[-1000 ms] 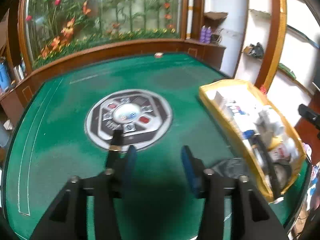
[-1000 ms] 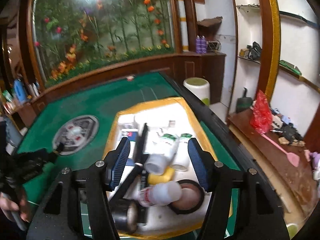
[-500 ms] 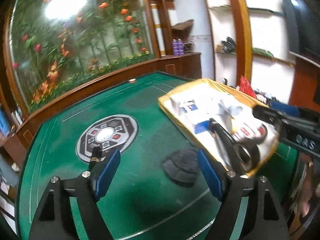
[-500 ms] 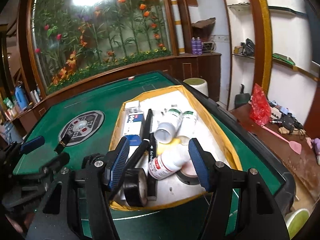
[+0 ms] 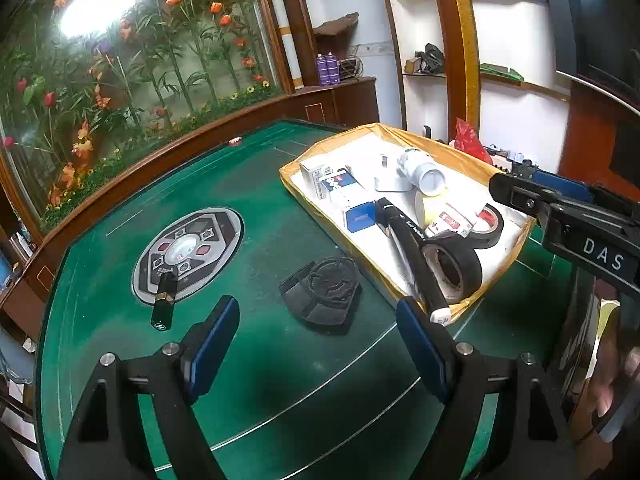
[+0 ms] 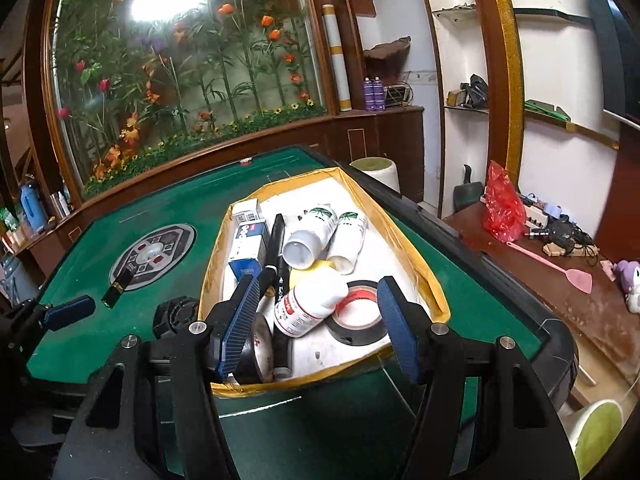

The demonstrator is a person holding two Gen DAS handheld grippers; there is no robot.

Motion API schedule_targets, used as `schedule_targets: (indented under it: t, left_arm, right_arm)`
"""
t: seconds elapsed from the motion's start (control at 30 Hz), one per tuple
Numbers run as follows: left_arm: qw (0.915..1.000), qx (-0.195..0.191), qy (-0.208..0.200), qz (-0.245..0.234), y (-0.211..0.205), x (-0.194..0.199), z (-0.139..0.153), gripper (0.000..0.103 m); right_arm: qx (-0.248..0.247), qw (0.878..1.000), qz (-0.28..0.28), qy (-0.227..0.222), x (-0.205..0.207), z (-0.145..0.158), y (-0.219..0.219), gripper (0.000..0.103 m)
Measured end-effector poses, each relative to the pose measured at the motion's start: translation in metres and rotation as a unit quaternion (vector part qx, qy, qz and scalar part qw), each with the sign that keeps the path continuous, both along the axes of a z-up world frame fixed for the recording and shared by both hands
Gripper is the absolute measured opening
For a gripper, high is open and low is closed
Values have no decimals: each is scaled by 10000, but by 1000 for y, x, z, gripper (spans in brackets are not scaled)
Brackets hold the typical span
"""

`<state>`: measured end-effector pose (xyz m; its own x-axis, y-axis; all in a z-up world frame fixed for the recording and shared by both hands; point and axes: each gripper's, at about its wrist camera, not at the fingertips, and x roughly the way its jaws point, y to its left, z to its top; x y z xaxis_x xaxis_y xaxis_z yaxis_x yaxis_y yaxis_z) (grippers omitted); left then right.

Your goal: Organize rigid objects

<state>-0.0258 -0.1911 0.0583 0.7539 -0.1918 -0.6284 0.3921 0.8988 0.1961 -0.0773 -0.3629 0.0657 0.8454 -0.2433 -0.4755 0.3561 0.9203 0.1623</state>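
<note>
A yellow-rimmed tray (image 5: 500, 264) (image 6: 424, 276) on the green table holds white bottles (image 6: 308, 304), boxes (image 5: 340, 188), a black marker (image 5: 412, 256) and rolls of black tape (image 5: 456, 272) (image 6: 356, 316). A black round object (image 5: 324, 288) (image 6: 176, 312) and a small dark green lighter-like stick (image 5: 164, 300) (image 6: 118, 286) lie on the felt left of the tray. My left gripper (image 5: 316, 340) is open and empty above the felt, just short of the black round object. My right gripper (image 6: 316, 320) is open and empty over the tray's near end, above a white bottle and tape.
A round grey control panel (image 5: 188, 252) sits at the table's centre. A wooden rail (image 5: 160, 160) borders the far side before a glass flower display. A wooden bench with clutter (image 6: 560, 248) and a green stool (image 6: 376, 168) stand right of the table.
My left gripper has opened wide and swung right and back, leaving the dark stick on the felt. My right gripper has drawn back slightly, still open over the tray.
</note>
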Motion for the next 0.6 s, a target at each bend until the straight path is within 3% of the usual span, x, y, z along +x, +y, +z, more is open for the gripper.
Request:
schedule_targets:
  t: [0.6]
  left_arm:
    - [9998, 47, -61, 161, -1, -3, 4, 81]
  right_arm:
    - [12, 10000, 4, 27, -2, -2, -1, 62]
